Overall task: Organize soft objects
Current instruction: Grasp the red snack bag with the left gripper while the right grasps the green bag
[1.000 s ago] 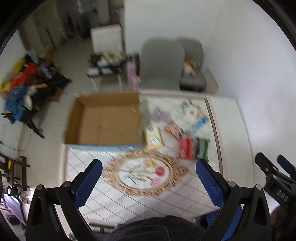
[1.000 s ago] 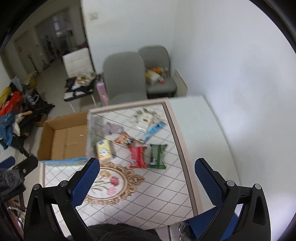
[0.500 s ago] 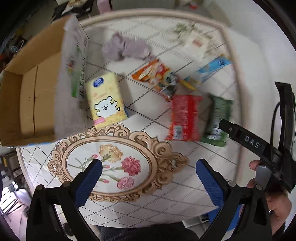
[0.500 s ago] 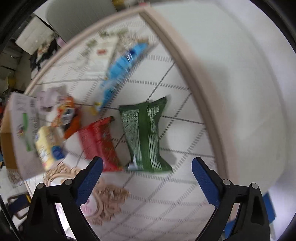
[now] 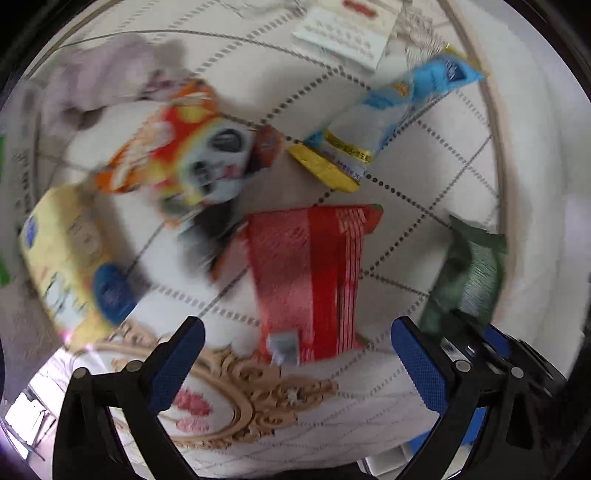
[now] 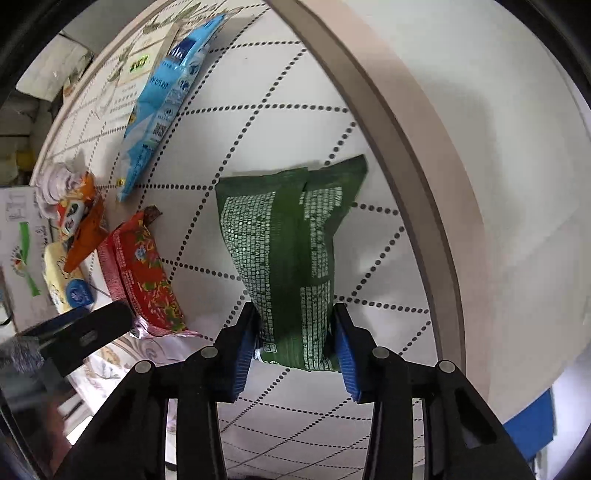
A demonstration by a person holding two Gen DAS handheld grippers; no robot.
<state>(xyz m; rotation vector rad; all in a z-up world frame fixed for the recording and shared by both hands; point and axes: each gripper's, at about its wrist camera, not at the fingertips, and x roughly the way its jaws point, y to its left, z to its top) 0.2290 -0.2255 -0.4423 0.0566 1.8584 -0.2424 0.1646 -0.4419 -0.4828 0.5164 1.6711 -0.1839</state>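
My right gripper [image 6: 295, 332] is shut on the near end of a green soft pack [image 6: 284, 251] that lies on the tablecloth. The green pack also shows at the right in the left wrist view [image 5: 469, 273]. My left gripper [image 5: 295, 354] is open and empty, just above the near end of a red soft pack [image 5: 310, 277], which straddles the gap between its fingers. The red pack also shows in the right wrist view [image 6: 144, 273]. A yellow tissue pack [image 5: 70, 258], an orange snack bag [image 5: 177, 151] and a blue pouch [image 5: 388, 114] lie beyond.
A lilac cloth [image 5: 110, 77] and a white printed packet [image 5: 347, 33] lie at the far side. The table's raised beige rim [image 6: 417, 177] runs along the right. A cardboard box flap [image 6: 18, 229] stands at the far left. A gold floral medallion [image 5: 240, 398] is printed near me.
Both grippers have dropped close to the table. The right gripper has closed on the green pack. The left gripper has moved in over the red pack and stays open.
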